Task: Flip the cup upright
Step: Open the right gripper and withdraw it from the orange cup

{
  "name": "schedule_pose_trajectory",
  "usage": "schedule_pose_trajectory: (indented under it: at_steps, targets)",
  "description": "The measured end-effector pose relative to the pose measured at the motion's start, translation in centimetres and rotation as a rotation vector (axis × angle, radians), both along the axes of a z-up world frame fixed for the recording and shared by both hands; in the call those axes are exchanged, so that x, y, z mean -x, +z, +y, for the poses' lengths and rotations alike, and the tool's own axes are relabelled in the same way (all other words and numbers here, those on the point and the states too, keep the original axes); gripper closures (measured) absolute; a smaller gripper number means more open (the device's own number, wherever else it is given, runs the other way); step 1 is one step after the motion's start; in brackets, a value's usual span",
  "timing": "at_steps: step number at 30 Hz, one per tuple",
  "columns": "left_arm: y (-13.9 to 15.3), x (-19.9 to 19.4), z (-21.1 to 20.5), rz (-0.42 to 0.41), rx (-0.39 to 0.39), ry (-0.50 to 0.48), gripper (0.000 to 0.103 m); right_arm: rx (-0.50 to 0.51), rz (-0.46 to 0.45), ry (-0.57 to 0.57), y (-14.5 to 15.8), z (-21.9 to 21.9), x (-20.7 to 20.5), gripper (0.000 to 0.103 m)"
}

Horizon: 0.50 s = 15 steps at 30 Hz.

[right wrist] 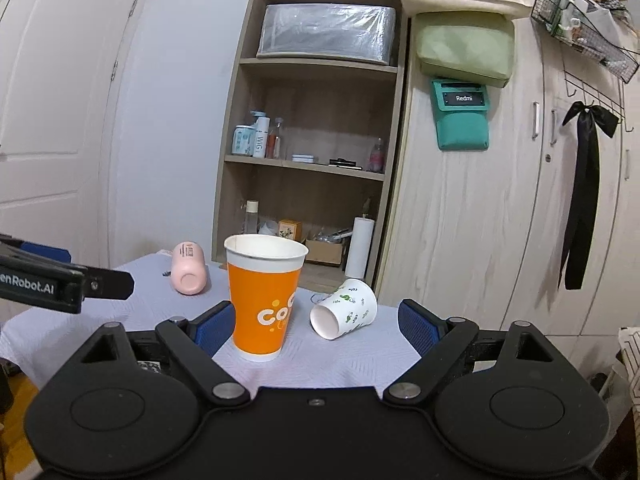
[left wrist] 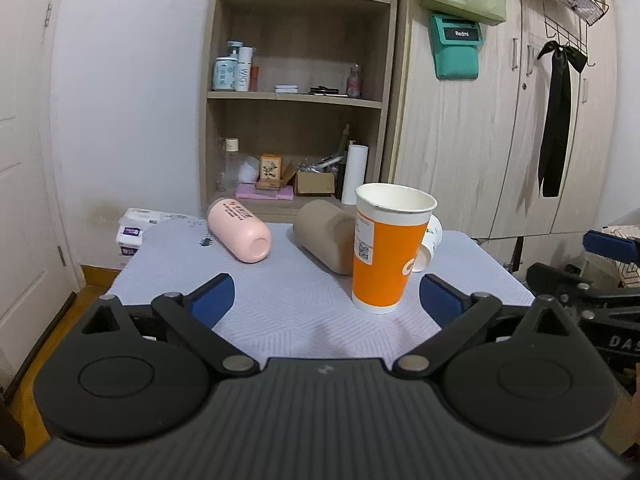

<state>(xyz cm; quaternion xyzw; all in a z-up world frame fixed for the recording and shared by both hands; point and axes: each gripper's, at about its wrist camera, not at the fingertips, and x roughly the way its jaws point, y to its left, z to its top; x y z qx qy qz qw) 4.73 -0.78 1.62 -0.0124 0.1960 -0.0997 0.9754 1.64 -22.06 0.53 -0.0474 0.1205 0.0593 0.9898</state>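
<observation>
Both tools, left (left wrist: 326, 300) and right (right wrist: 316, 326), gape wide, holding nothing. Four cups on counter (left wrist: 280, 292): orange cup (left wrist: 386, 252) upright; pink (left wrist: 240, 229), tan (left wrist: 326, 236), leaf-print (right wrist: 345, 309) on their sides. Tan hidden in right view.

"Redmi" on the teal pouch (right wrist: 461, 114) hanging on the wardrobe, "Co" in white on the orange paper cup (right wrist: 264, 300), "enRobot.AI" along the left gripper (right wrist: 60, 276), "DAS" on the right gripper (left wrist: 600, 320), "WIGI" down the white bottle (left wrist: 244, 68) on the shelf
</observation>
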Motion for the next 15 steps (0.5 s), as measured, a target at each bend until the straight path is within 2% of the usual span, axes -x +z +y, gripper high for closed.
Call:
schedule_pose_trajectory:
  at_steps: [3, 15]
  targets:
    - [0.2, 0.6, 0.3, 0.001, -0.013, 0.025, 0.000, -0.015, 0.055, -0.030, 0.3, 0.0, 0.0, 0.000]
    - [0.4, 1.0, 1.8, 0.046, -0.026, 0.093, 0.000, -0.006, 0.077, -0.098, 0.7, 1.1, 0.2, 0.000]
